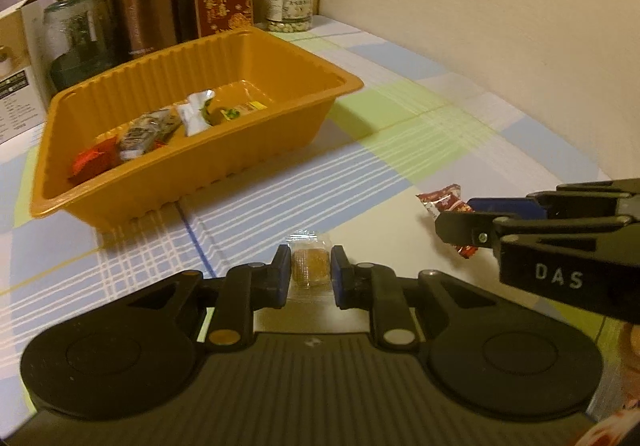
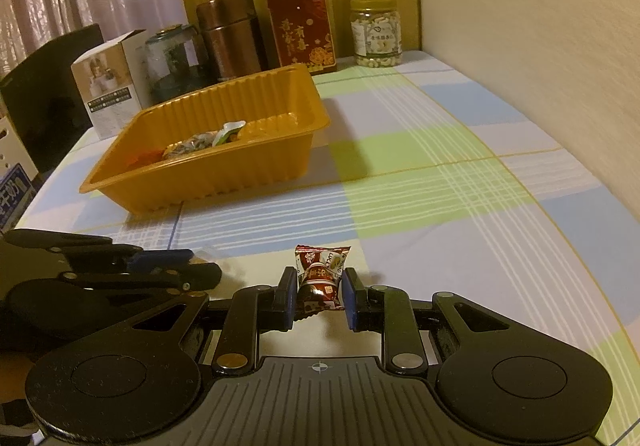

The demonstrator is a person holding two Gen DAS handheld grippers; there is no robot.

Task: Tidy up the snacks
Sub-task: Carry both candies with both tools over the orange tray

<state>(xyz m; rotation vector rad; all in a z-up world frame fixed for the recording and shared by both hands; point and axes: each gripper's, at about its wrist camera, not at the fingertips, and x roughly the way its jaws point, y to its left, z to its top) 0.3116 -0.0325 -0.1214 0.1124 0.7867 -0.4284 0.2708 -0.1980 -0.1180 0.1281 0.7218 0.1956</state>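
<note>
Both grippers straddle wrapped snacks on the checked tablecloth [image 2: 440,150].
Left gripper [image 1: 311,273] brackets an amber candy [image 1: 310,269]; right gripper [image 2: 320,294] pinches a red snack packet [image 2: 320,278]; orange tray [image 1: 256,134] sits beyond.

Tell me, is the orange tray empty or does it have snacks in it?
Not empty. The orange tray holds several wrapped snacks: a red one, a grey one and a white one. Much of its floor is bare.

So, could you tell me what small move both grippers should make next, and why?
Probably close fully and lift. The left gripper brackets a clear-wrapped amber candy on the tablecloth, and the right gripper brackets a red-wrapped candy. Neither looks lifted yet, and the orange tray with the other snacks sits ahead.
</note>
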